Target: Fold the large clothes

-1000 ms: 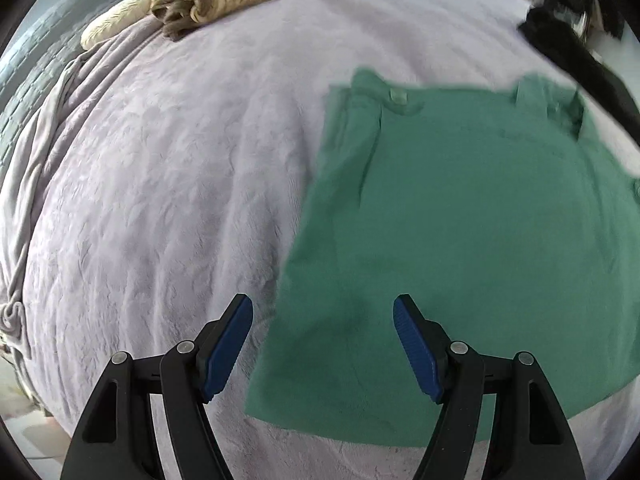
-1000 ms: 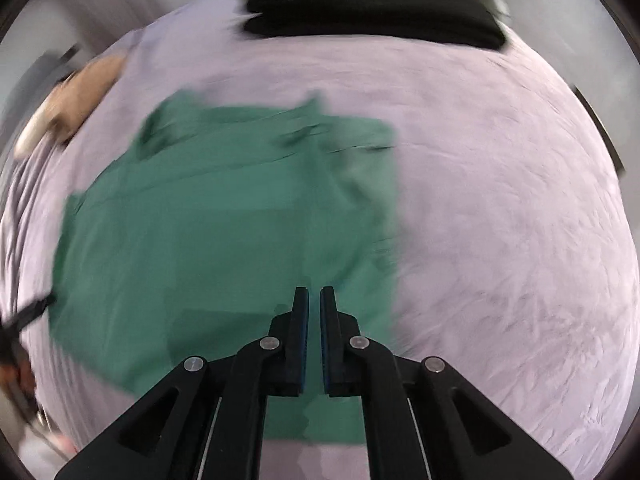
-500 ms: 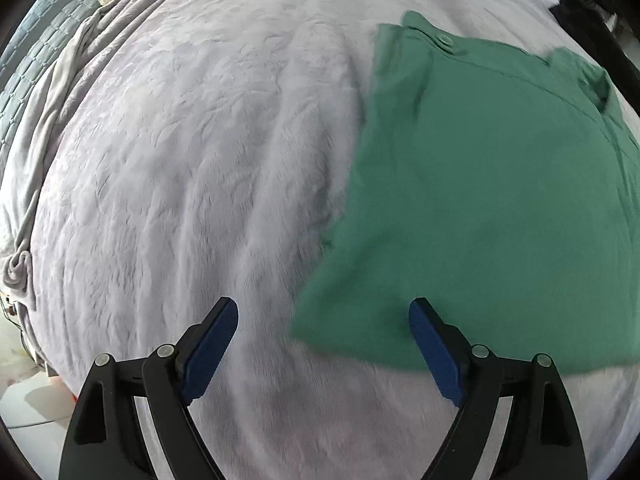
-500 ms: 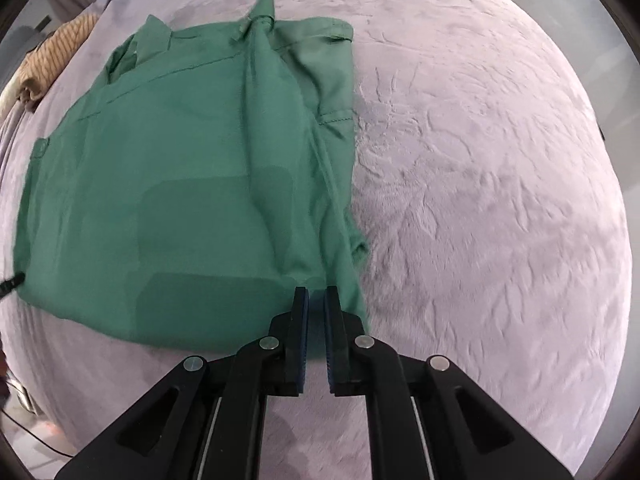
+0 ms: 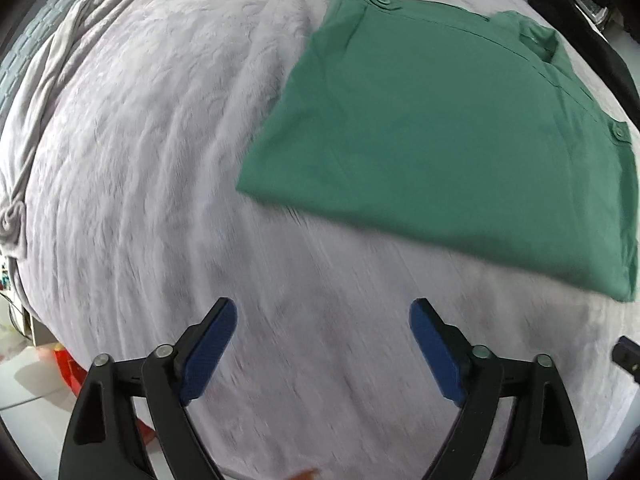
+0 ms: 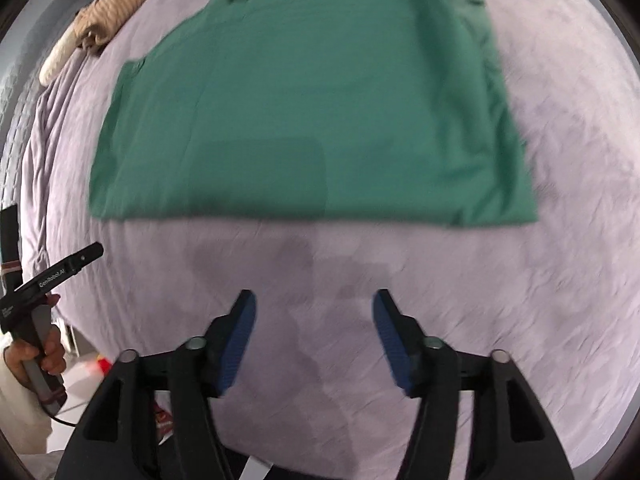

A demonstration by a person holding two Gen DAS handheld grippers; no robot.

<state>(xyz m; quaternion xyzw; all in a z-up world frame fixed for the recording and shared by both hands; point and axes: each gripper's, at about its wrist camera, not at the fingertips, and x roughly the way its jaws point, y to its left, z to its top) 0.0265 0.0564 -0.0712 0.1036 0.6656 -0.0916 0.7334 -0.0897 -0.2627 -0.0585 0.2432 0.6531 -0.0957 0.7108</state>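
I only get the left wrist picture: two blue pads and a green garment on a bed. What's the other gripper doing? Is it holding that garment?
Observer: No. The right gripper is open over bare bedspread, short of the near edge of the green garment.
Operator: Is anything else on the bed that I'm missing?
Observer: A rolled striped beige cloth lies at the far left, beyond the garment.
Operator: And who moves the gripper I'm looking along?
Observer: A person's left hand wraps the handle of the left gripper, at the left edge of the right wrist view.
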